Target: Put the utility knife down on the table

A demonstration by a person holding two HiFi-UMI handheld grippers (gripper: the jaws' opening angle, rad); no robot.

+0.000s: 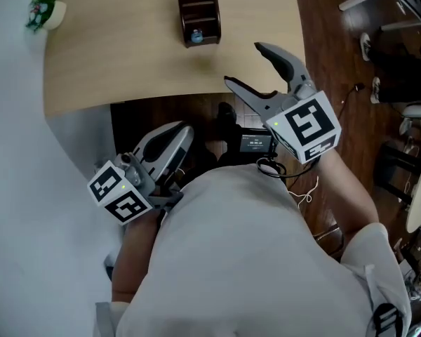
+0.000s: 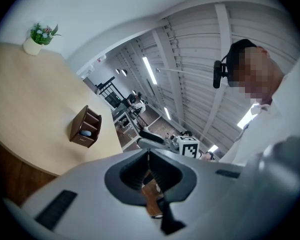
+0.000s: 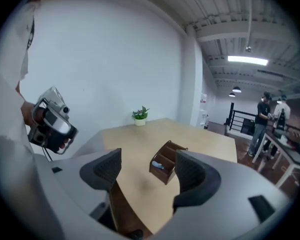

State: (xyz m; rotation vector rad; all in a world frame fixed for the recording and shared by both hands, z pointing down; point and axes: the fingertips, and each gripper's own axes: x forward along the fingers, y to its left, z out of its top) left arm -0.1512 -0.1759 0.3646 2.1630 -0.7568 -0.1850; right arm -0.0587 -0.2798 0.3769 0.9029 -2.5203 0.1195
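I see no utility knife that I can tell apart; only a small blue item (image 1: pixel 196 36) lies in a brown wooden organizer (image 1: pixel 198 5) on the light wood table (image 1: pixel 112 55). My right gripper (image 1: pixel 244 64) is raised over the table's near edge, jaws wide open and empty. In its own view the organizer (image 3: pixel 166 168) shows far off between the open jaws of the right gripper (image 3: pixel 145 173). My left gripper (image 1: pixel 184 133) hangs low by the person's body, below the table edge. In the left gripper view the pads of the left gripper (image 2: pixel 149 158) meet with nothing between them.
A small potted plant (image 1: pixel 43 9) stands at the table's far left corner. A white wall (image 1: pixel 14 153) runs along the left. Dark wood floor with chair legs and white furniture (image 1: pixel 407 83) lies to the right. A black device (image 1: pixel 251 143) hangs at the person's chest.
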